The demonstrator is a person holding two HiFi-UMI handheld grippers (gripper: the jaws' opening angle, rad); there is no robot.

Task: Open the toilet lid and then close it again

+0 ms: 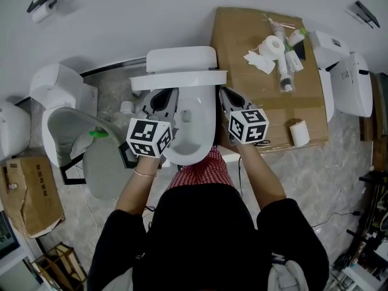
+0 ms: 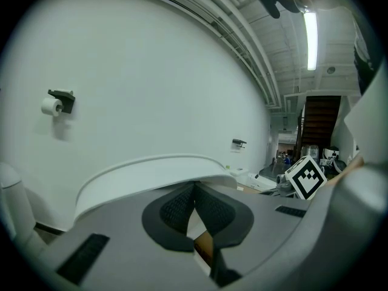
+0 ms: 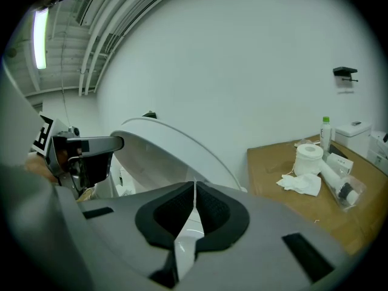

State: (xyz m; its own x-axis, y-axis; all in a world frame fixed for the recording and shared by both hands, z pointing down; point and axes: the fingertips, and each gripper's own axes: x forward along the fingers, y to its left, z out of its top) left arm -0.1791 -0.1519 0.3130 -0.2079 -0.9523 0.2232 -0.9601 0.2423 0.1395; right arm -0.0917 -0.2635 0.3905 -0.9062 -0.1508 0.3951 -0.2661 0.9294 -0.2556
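Observation:
The white toilet stands straight in front of me, its bowl uncovered. Its lid is raised and shows edge-on in front of the tank. My left gripper is at the lid's left side with its jaws shut and nothing between the pads. My right gripper is at the lid's right side, also shut and empty. In the left gripper view the lid curves just beyond the tips of the left gripper. In the right gripper view the lid rises behind the right gripper. Whether either touches the lid I cannot tell.
A cardboard sheet at the right carries toilet paper rolls, a crumpled tissue and bottles. Another toilet stands far right. At the left are a white toilet with a grey seat and a cardboard box.

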